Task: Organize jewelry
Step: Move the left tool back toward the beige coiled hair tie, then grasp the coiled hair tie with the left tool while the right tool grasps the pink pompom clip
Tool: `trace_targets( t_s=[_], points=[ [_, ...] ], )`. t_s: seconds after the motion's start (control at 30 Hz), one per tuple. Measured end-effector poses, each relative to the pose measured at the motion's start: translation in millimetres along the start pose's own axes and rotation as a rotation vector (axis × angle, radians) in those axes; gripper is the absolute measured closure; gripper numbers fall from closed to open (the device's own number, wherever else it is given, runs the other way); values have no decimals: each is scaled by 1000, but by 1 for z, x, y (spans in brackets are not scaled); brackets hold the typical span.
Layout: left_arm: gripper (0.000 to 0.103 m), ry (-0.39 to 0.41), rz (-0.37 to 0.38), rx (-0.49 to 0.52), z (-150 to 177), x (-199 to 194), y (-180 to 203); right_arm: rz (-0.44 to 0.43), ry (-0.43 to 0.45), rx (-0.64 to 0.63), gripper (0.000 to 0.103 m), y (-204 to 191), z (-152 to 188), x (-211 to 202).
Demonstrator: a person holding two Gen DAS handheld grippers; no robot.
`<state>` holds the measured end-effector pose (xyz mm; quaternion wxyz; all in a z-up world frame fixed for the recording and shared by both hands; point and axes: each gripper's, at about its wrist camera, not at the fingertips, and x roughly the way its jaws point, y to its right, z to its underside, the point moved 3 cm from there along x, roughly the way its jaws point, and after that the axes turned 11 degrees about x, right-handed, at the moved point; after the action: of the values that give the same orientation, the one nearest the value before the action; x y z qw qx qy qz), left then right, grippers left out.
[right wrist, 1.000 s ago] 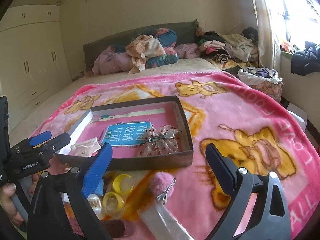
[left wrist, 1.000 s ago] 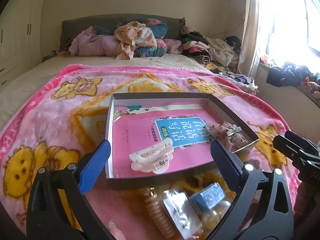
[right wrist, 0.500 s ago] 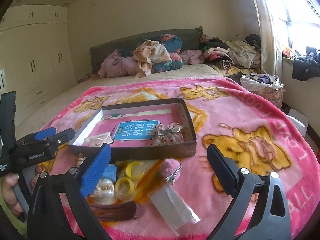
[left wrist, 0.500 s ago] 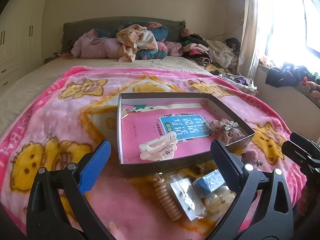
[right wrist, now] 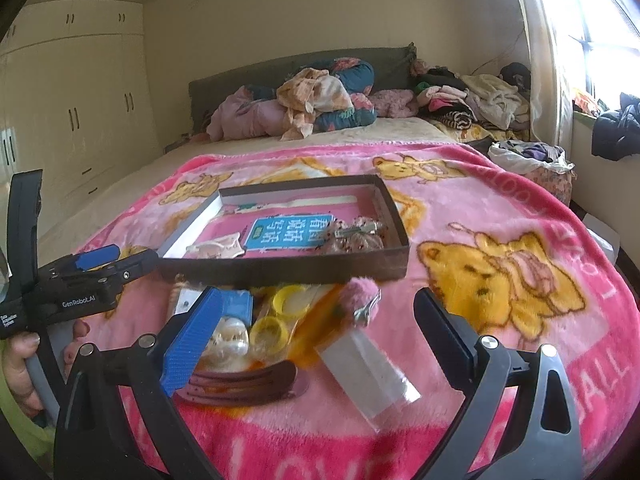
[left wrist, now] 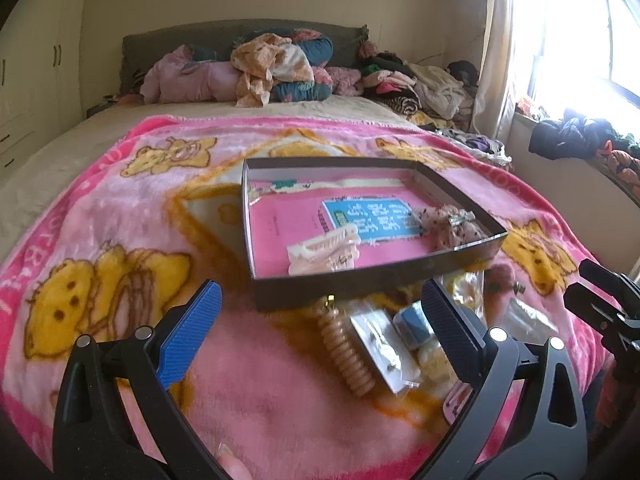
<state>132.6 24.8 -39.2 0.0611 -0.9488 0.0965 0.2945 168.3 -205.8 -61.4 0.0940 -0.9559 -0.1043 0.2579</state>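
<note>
A shallow dark box [right wrist: 280,270] is seen on a pink bear-print blanket [right wrist: 500,248] spread over a bed. Inside the box, a cream claw clip [left wrist: 324,250] is laid near the front left, and a dotted fabric hair clip [right wrist: 358,236] is set by the right wall. Just in front of the box, loose items are piled: yellow rings [right wrist: 280,312], a beige spiral hair tie [left wrist: 348,354], a brown barrette [right wrist: 244,384] and a pink pompom clip [right wrist: 360,296]. The left gripper [left wrist: 320,340] and the right gripper [right wrist: 316,340] are held wide apart above the pile, with nothing grasped.
</note>
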Motion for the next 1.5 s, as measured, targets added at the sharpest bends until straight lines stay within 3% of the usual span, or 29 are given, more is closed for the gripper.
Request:
trace_targets(
  t_s=[0.23, 0.4, 0.67, 1.13, 1.23, 1.37, 1.5],
  points=[
    [13, -47, 27, -10, 15, 0, -2, 10, -15, 0, 9, 1, 9, -2],
    [30, -95, 57, -38, 27, 5, -5, 16, -29, 2, 9, 1, 15, -3],
    [45, -159, 80, -49, 41, 14, -5, 22, -35, 0, 9, 1, 21, -3],
    [47, -228, 100, -46, 43, 42, 5, 41, -49, 16, 9, 8, 21, 7],
    [58, -233, 98, -43, 41, 48, 8, 57, -59, 31, 9, 14, 16, 17],
    [79, -228, 111, -29, 40, 50, 9, 85, -90, 57, 10, 25, 4, 38],
    [85, -213, 119, -7, 41, 49, 12, 102, -142, 100, 26, 38, -2, 61]
  ],
)
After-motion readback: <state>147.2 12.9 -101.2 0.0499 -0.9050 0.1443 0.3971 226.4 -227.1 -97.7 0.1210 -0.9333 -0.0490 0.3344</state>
